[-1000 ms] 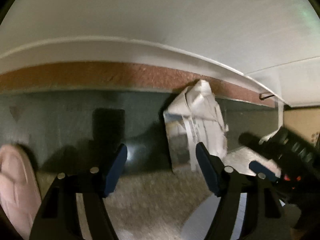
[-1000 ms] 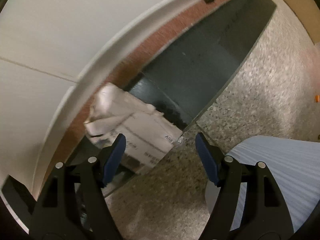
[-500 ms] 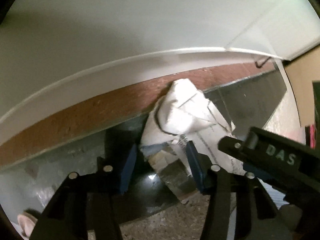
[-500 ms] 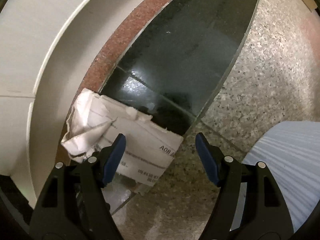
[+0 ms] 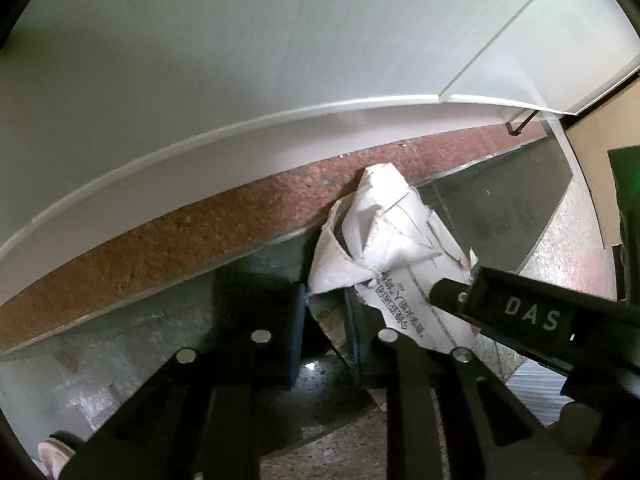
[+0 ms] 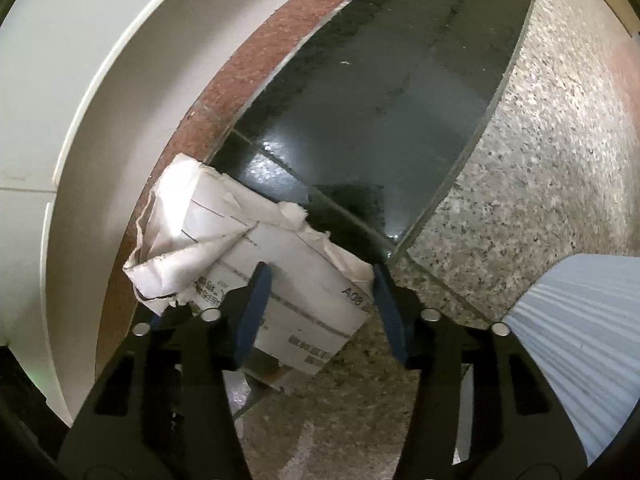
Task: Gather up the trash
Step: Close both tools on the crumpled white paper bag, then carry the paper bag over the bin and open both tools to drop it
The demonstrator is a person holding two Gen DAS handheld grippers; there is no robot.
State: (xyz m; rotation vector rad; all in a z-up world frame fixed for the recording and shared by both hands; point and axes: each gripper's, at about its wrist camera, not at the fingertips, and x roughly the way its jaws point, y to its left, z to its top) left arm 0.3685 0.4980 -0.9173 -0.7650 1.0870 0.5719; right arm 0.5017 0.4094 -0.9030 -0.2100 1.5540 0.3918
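Closing on a lower corner of the crumpled white printed paper [image 5: 384, 248], the left gripper [image 5: 325, 328] has its blue pads nearly together, paper edge between them. Right gripper [image 6: 318, 308] jaws, about half open and closing, straddle the same paper's flat printed end; whether its pads touch is unclear. Paper lies on the glossy dark floor tile [image 6: 392, 92], its far end against the reddish-brown speckled stone strip [image 6: 256, 60]. Beyond that strip: white curved baseboard [image 6: 96, 92]. Right of the paper: speckled grey granite floor [image 6: 560, 168].
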